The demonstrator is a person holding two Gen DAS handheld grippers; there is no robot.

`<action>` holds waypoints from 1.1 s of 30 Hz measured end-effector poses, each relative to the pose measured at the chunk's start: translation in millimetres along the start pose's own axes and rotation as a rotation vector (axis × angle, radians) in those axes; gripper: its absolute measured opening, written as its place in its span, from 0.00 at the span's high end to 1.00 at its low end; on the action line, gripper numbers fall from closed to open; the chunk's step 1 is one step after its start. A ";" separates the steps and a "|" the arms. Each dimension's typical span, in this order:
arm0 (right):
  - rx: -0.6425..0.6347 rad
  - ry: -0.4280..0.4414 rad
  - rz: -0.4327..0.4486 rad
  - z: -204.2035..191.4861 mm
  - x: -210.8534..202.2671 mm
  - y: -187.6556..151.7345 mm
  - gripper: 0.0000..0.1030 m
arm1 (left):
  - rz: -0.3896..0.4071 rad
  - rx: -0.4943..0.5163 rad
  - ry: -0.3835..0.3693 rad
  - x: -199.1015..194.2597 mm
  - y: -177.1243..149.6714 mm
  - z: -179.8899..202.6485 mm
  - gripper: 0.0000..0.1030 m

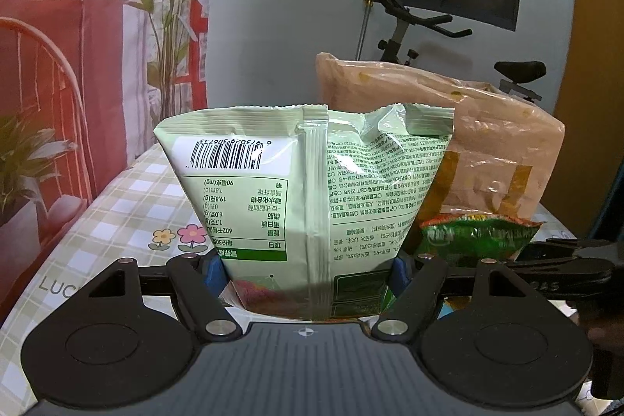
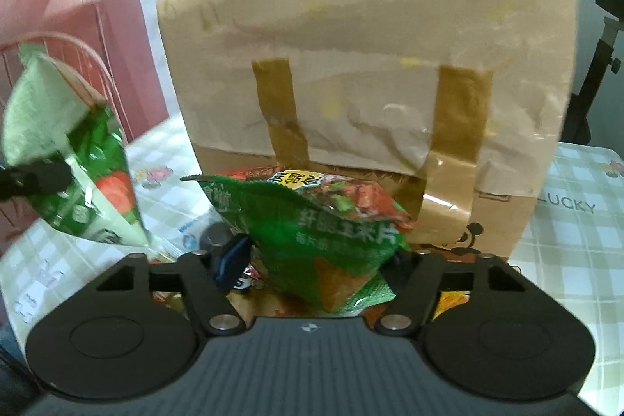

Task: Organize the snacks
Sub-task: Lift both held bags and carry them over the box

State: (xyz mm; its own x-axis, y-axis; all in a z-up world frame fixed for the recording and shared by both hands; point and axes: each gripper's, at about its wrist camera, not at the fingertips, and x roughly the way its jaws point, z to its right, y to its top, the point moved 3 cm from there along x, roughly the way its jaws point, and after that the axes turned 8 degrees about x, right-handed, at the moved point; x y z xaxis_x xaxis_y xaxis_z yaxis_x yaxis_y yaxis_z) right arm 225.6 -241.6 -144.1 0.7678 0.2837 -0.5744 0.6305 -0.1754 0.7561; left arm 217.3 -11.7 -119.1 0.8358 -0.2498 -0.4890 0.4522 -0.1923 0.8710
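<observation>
Left wrist view: the left tongs are clenched on a pale green snack bag, pads pressing its lower edge from 9 and 3 o'clock. The bag stands upright above the checked surface, long axis running 6 to 12 o'clock, its back panel with barcode toward the camera and its crimped top seal at 12. At 2 o'clock behind it stands a brown paper bag, and at 4 o'clock lies the crinkled top of a dark green chip bag.

Right wrist view: the right tongs have the chip bag between them. Whether the pads press it I cannot tell; the right pad is hidden behind the foil. The bag tilts, its torn-looking top edge toward 12 and 1 o'clock, long axis roughly 7 to 1. The paper bag rises just behind it. At 9 o'clock the pale bag hangs in the other tongs.

Both snack bags look light, soft, air-puffed and slippery, with brittle contents, so a gentle pinch at a flat sealed edge seems the safest hold
</observation>
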 end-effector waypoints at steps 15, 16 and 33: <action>0.006 0.136 0.097 -7.5 -51.5 10.2 0.42 | 0.036 -0.009 0.006 -15.1 1.6 -4.6 0.25; 0.002 0.144 0.108 -7.6 -55.9 10.0 0.42 | 0.040 -0.008 0.008 -16.3 2.0 -4.2 0.25; 0.036 0.250 0.327 -16.9 -126.7 87.3 0.42 | 0.242 0.044 -0.042 -52.1 86.7 0.7 0.25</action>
State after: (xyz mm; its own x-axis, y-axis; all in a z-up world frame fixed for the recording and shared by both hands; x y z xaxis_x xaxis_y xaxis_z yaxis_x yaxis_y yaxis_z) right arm 181.4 -276.9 0.0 0.8799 0.4269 -0.2086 0.3648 -0.3256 0.8723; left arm 212.8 -16.0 -18.2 0.9039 -0.3325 -0.2691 0.2259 -0.1633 0.9604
